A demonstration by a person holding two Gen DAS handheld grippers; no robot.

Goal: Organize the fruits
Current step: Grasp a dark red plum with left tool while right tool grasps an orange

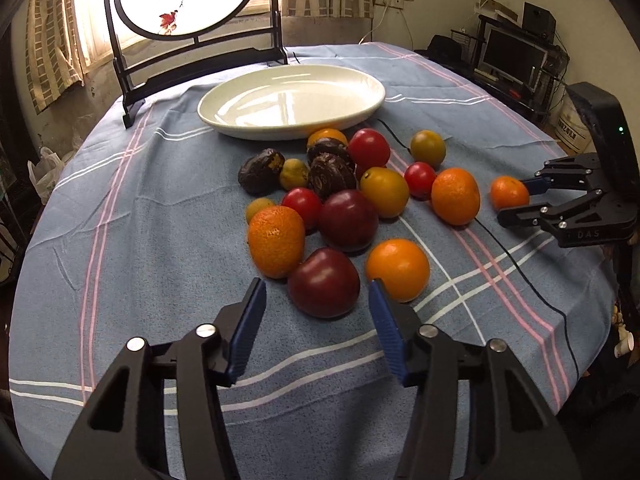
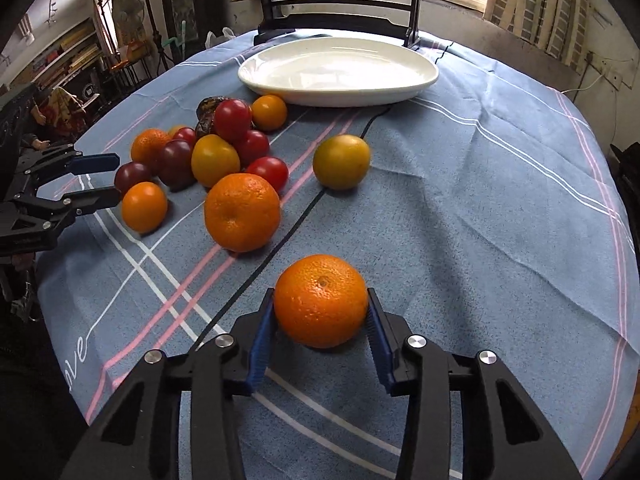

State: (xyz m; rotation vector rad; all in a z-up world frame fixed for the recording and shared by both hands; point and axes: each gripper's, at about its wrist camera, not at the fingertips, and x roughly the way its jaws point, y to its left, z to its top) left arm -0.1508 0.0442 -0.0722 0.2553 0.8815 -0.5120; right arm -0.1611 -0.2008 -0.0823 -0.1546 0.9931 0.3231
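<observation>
My right gripper (image 2: 321, 316) pinches a round orange mandarin (image 2: 321, 301) resting on the blue-clothed worktop (image 2: 480, 208). My left gripper (image 1: 316, 312) stands spread before a dark red plum (image 1: 323, 282), untouched; the white oval ceramic plate (image 1: 291, 100) lies beyond.

hidden: small orange fruit (image 1: 327, 136) half behind white plate (image 1: 292, 100) rim and dark wrinkled fruit (image 1: 326, 150) | cut off: round screen stand (image 2: 340, 8), top lost at frame edge in both views | hidden: black cable (image 2: 280, 236) runs under plate | too small: label on white bucket (image 1: 572, 128) unreadable
</observation>
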